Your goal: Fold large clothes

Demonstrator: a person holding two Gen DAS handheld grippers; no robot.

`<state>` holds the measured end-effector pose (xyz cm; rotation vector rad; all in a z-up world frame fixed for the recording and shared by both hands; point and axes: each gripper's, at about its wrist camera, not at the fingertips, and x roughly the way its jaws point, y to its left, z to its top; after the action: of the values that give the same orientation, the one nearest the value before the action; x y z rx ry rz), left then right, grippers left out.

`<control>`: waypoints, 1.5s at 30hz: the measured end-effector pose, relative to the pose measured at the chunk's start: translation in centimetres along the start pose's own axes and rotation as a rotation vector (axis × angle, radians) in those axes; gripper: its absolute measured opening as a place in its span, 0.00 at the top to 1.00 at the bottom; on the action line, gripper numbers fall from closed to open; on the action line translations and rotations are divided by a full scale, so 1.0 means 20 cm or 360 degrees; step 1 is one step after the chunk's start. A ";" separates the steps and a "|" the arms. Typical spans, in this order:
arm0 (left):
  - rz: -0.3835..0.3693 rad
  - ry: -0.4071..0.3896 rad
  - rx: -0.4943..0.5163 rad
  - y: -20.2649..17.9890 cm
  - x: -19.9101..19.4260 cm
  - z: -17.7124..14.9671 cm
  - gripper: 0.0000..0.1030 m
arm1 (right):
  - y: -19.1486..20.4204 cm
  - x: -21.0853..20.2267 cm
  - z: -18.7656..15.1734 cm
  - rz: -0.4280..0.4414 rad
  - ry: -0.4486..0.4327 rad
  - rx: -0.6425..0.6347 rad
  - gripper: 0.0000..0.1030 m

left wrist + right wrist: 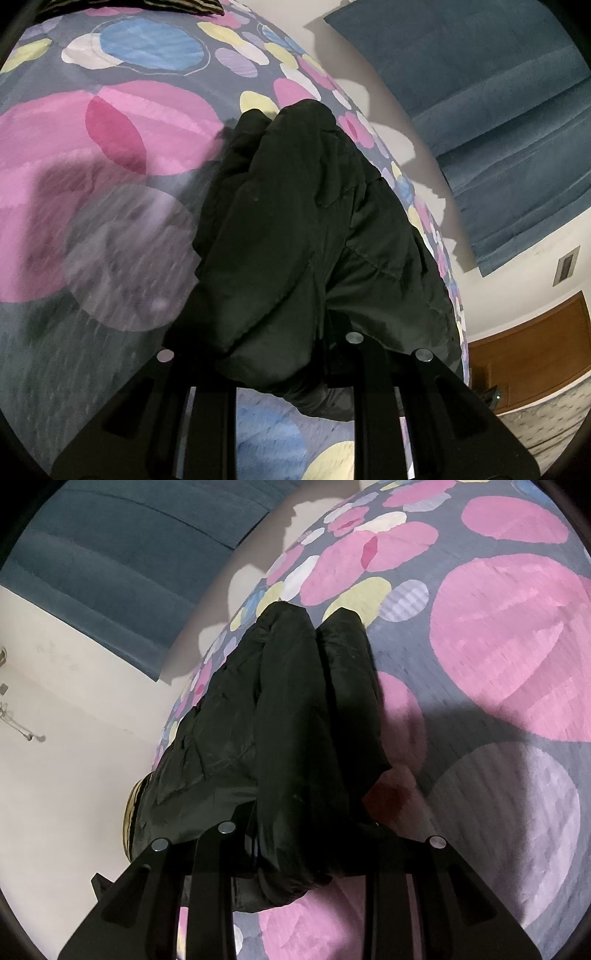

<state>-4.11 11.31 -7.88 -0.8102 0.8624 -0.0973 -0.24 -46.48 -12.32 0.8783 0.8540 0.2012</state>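
Note:
A large black padded jacket [295, 236] lies bunched along the edge of a bed with a grey cover printed with pink, blue and yellow circles [110, 147]. My left gripper [291, 354] is shut on a thick fold of the jacket, which drapes over and hides the fingertips. In the right wrist view the same jacket [295, 720] hangs in folds over my right gripper [303, 834], which is shut on another part of it. The cover [498, 646] lies under and beside it.
A blue curtain [498, 129] hangs on the white wall beyond the bed edge, also in the right wrist view [110, 561]. A wooden door or panel [535, 350] stands low at the right. A striped pillow [147, 5] lies at the far end.

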 end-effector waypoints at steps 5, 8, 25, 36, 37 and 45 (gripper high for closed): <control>0.0005 0.0004 0.0001 0.01 0.01 0.00 0.82 | -0.01 0.02 0.00 0.0001 0.0005 0.0007 0.72; 0.0009 0.0001 0.0011 0.01 0.00 -0.01 0.82 | 0.00 0.03 0.00 0.0006 -0.0001 0.0003 0.72; 0.0060 0.0005 0.0063 0.01 0.00 -0.03 0.81 | -0.07 0.01 -0.02 0.0081 0.0041 0.0093 0.64; 0.0171 -0.0023 0.0191 -0.05 -0.02 -0.06 0.69 | -0.07 -0.23 -0.09 -0.0098 -0.0040 0.0083 0.40; 0.0179 -0.0026 0.0197 -0.05 -0.02 -0.06 0.67 | -0.07 -0.27 -0.09 -0.0121 -0.0061 0.0082 0.40; 0.0216 -0.0044 0.0252 -0.07 -0.08 -0.10 0.50 | 0.22 -0.50 -0.10 -0.0178 -0.0310 -0.0125 0.34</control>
<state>-6.26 9.66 -6.75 -0.6018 0.8700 -0.0343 -7.51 -47.22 -4.05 0.7612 0.7060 0.0500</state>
